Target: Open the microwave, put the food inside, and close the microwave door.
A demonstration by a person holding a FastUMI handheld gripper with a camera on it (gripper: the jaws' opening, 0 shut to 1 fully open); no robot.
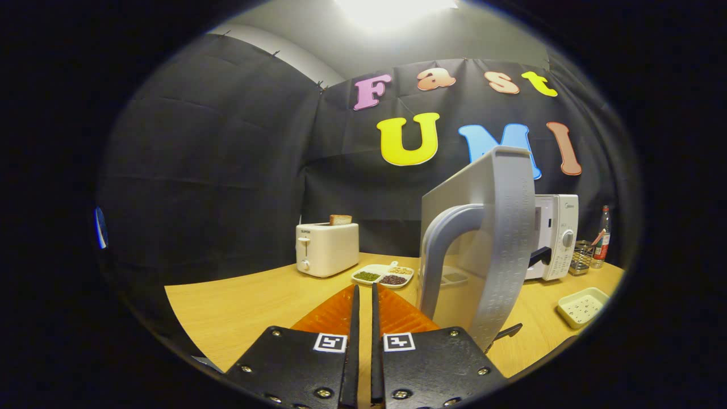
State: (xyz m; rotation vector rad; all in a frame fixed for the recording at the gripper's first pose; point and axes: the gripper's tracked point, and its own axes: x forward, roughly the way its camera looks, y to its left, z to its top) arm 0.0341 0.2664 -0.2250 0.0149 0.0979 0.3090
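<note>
- The gripper (363,295) is hovering low over the wooden counter (238,312), its two fingers drawn nearly together with only a thin slit between them and nothing clamped there.
- The fingers are reaching out over an orange ribbed mat (397,315) lying on the counter's near edge; no food is resting on the part of the mat that can be seen.
- Just beside the fingers, on their right, the microwave door (500,238) is standing swung wide open, edge-on, with its curved grey handle (443,250) facing the gripper.
- Behind the door, the white microwave (554,236) is sitting toward the counter's far right side, its control panel and dial showing; the door is hiding the cavity, so whether anything is inside cannot be told.
- Beyond the fingertips, a divided white dish (381,274) of beans and grains is waiting just beside the door's lower edge, looking like the food to go in.
- A white toaster (327,249) with a slice of toast (340,219) is standing further back toward the counter's far edge.
- A shallow pale tray (582,305) is lying near the counter's right edge.
- Judging by this, the opening step appears done; loading the food and shutting the door appear left.
</note>
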